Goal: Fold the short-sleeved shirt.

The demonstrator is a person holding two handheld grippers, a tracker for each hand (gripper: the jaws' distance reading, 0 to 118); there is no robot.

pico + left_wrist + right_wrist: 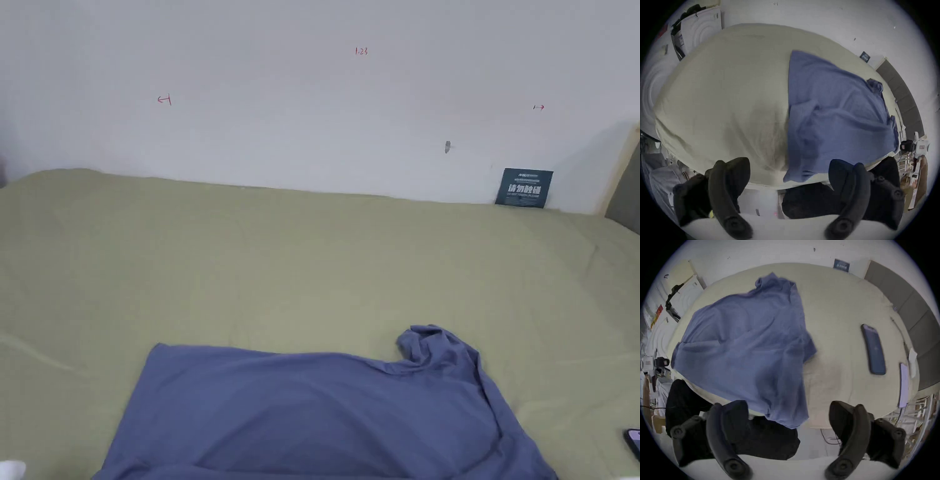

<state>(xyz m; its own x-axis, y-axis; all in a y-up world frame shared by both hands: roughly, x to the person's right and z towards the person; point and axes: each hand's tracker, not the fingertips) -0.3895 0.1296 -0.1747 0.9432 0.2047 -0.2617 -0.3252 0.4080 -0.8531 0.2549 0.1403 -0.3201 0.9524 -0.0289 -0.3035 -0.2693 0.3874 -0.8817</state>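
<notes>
The left hand-held gripper (789,177) had its jaws spread wide, holding nothing and touching nothing. It hung off the near edge of the bed (724,97), with the near corner of the shirt (834,105) lying between the jaws in its own view. The right hand-held gripper (788,417) was likewise wide open and empty, off the same near edge, with the shirt's (743,340) overhanging corner between its jaws in its own view.

The blue short-sleeved shirt (312,412) lay unfolded and loosely wrinkled on the pale green sheet, at the near side of the bed. In the head view its long axis ran left to right, with a straight edge at the left and a bunched sleeve at the far right. A phone (873,348) lay on the sheet to the right of the shirt, apart from it.
</notes>
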